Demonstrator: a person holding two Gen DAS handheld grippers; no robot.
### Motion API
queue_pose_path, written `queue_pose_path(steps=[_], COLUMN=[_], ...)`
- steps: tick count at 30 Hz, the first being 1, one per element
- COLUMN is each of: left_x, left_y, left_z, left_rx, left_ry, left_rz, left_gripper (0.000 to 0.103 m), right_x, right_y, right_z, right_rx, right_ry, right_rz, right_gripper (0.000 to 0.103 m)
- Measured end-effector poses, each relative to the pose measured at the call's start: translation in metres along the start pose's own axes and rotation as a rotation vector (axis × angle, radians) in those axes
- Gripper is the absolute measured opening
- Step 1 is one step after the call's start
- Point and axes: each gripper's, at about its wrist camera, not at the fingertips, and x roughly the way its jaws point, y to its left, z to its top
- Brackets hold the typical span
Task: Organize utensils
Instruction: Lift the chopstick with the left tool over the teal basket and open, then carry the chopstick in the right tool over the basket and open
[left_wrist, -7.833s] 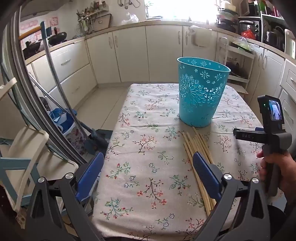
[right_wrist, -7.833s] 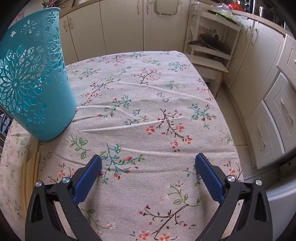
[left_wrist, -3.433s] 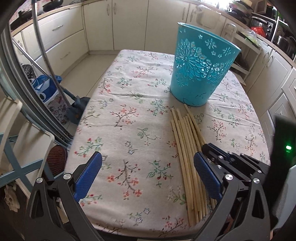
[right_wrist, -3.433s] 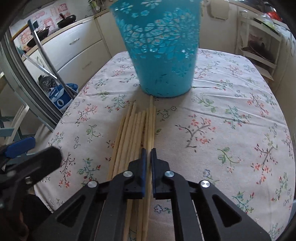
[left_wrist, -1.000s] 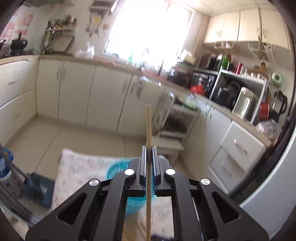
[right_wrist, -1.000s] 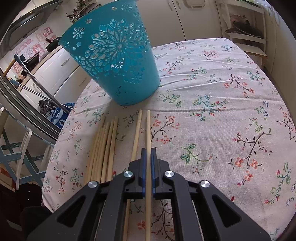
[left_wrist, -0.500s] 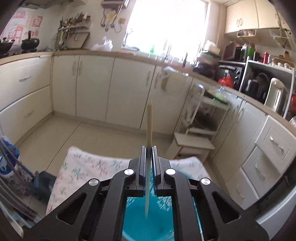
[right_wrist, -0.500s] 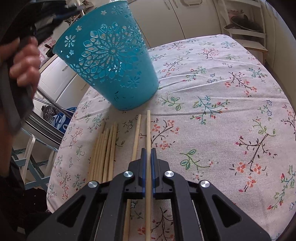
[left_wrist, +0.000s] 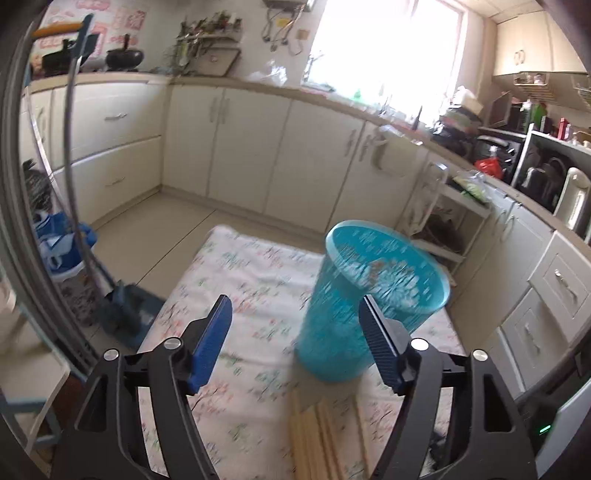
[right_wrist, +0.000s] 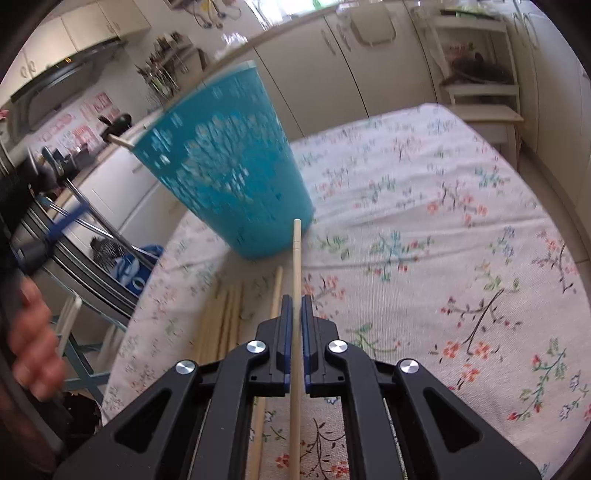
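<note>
We see right gripper pinching chopstick, left gripper fingers spread, empty. Risk – long stick tips teal basket at far left, or slips from pinch.

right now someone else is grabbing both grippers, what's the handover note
Left gripper: open, empty, above the table near the teal basket.
Right gripper: shut on one wooden stick, pointing toward the basket's base.
Done: one stick end pokes over the basket rim, so at least one appears to be in.
Left: the held stick, plus the loose sticks lying on the floral tablecloth in front of the basket. Both views are motion-blurred, so an exact count cannot be made.
</note>
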Motion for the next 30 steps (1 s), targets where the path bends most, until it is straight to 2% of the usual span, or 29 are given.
queue_pose_path(steps=[2,8,12,16,22,25,30], left_x=[0.008,0.001,0.003,0.002,-0.001,-0.002,-0.002], left_y=[0.008,0.014,0.024,0.030,0.035,0.037,0.038], left_z=[-0.003,0.005,0.006,0.006,0.007,0.008,0.010], left_rx=[-0.043,-0.041,-0.099,-0.144,-0.182,-0.201,-0.210], left_ry=[0.049,-0.013,0.009,-0.001,-0.018,-0.028,-0.031], left_rz=[0.004,0.042,0.038,0.043,0.055,0.061,0.058], left_gripper=[0.068,0.078,0.078,0.078,0.080,0.081,0.081], right_x=[-0.014,-0.057,-0.074,-0.071,-0.040,-0.014,0.026], right_y=[0.002,0.025,0.050,0.079,0.104,0.102,0.089], right_z=[0.005,0.031,0.064,0.112,0.174,0.190,0.199], right_rx=[0.002,0.003,-0.022,-0.083,-0.101,-0.084,-0.053], right_ry=[-0.059,-0.232,-0.320,-0.401,-0.529,-0.530,-0.434], right_rz=[0.027,0.102,0.161,0.177,0.130,0.074,0.007], right_gripper=[0.006,0.006,0.006,0.006,0.006,0.006,0.006])
